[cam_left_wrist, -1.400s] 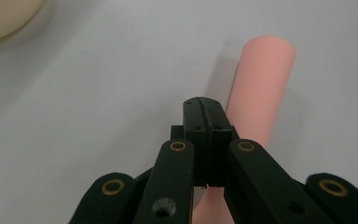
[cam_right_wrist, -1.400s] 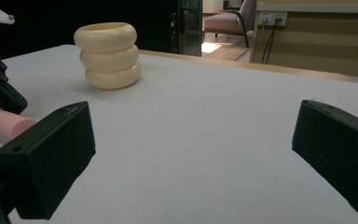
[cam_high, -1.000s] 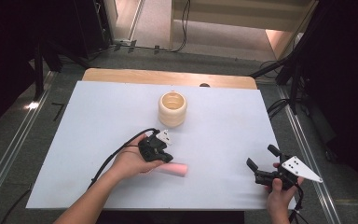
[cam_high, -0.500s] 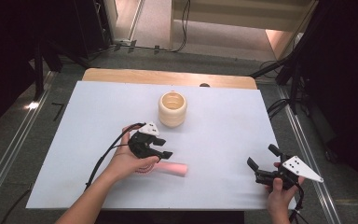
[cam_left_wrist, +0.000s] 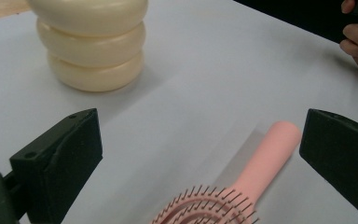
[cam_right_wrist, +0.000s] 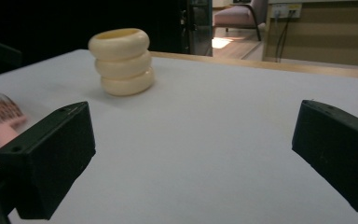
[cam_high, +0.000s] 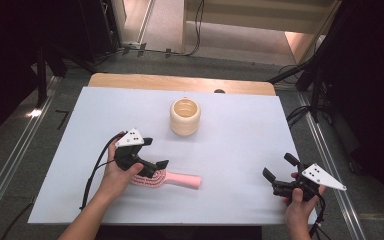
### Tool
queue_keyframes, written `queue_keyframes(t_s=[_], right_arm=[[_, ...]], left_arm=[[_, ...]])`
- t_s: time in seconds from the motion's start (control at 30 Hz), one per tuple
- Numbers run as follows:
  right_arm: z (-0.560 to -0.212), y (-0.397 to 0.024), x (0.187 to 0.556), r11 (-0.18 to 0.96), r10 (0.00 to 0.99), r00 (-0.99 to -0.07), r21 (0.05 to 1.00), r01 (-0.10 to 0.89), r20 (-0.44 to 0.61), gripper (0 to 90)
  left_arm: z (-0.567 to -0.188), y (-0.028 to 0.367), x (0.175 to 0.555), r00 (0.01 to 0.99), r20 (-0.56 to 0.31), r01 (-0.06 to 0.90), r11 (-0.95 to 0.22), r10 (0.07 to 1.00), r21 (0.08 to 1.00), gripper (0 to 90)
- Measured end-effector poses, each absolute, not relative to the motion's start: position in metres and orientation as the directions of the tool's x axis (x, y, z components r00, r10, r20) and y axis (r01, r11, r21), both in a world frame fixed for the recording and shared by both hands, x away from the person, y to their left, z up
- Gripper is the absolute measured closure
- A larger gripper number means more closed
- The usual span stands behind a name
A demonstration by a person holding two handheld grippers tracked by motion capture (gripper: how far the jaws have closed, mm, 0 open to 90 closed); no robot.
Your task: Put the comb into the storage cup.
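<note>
Pink brush flat on table, released.
Left gripper jaws just opened wide, hovering over the bristle head; handle points to 3 o'clock (nothing clamped).

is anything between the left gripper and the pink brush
Nothing visible. The left gripper hangs just above the pink hairbrush, its jaws having just opened wide, with only bare table sheet between them. The cream ribbed cup stands well beyond, off that line.

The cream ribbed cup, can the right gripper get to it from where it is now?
Probably yes: bare table lies between the open right gripper and the cream cup, nothing standing between.
</note>
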State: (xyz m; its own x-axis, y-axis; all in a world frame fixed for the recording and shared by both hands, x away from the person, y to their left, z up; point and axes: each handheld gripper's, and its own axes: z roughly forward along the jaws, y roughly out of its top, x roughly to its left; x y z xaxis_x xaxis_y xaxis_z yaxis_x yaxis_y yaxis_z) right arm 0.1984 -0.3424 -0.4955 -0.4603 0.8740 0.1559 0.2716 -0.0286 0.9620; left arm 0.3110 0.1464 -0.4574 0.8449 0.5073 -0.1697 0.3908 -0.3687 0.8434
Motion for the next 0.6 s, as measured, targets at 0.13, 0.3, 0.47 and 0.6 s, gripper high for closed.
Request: queue_keyframes(t_s=[0.13,0.3,0.47,0.6], right_arm=[[-0.484,-0.336,0.201,-0.011,0.856,-0.495,0.961,0.278,0.153,0.0],[-0.475,-0.334,0.205,0.001,0.840,-0.521,0.961,0.276,0.149,0.0],[-0.469,-0.333,0.209,0.008,0.831,-0.537,0.962,0.273,0.145,0.0],[-0.465,-0.331,0.211,0.013,0.822,-0.551,0.961,0.275,0.146,0.0]], left_arm=[[-0.459,0.161,0.307,0.830,-0.158,0.389,-0.352,0.536,0.851,0.0],[-0.460,0.178,0.303,0.805,-0.152,0.381,-0.304,0.573,0.873,0.0],[-0.460,0.190,0.297,0.789,-0.138,0.369,-0.281,0.599,0.886,0.0],[-0.462,0.198,0.293,0.777,-0.133,0.376,-0.285,0.616,0.881,0.0]])
